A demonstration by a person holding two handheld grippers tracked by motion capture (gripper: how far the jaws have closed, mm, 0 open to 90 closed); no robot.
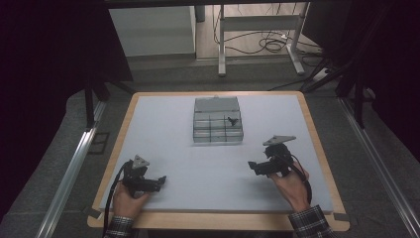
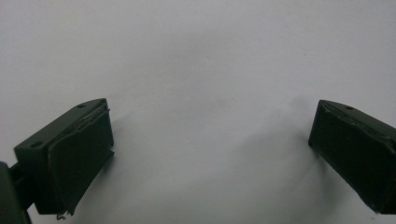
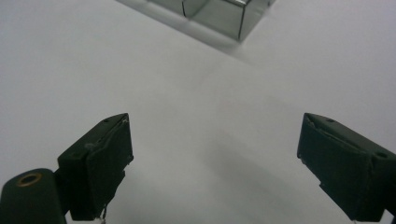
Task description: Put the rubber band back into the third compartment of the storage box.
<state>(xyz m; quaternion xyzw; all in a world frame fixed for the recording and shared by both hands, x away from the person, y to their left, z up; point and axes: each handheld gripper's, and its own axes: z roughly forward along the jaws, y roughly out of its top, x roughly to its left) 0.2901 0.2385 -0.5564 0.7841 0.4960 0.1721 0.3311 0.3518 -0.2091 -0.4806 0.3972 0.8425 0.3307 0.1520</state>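
The clear compartment box point(image 1: 218, 120) is sitting mid-table, its open lid lying away from the person, a small dark part point(image 1: 231, 120) inside. Its corner point(image 3: 219, 14) is showing above the right gripper point(image 3: 215, 154), jaws spread, empty; the left gripper point(image 2: 210, 149) is gaping over bare mat point(image 1: 208, 168).

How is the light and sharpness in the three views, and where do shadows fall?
High view: dim, dark at the sides, the compartment box small and soft. Left gripper view: even light, the left gripper casting soft shadows on the white mat. Right gripper view: the right gripper has a faint shadow between its open jaws; the box corner at the top is blurred.
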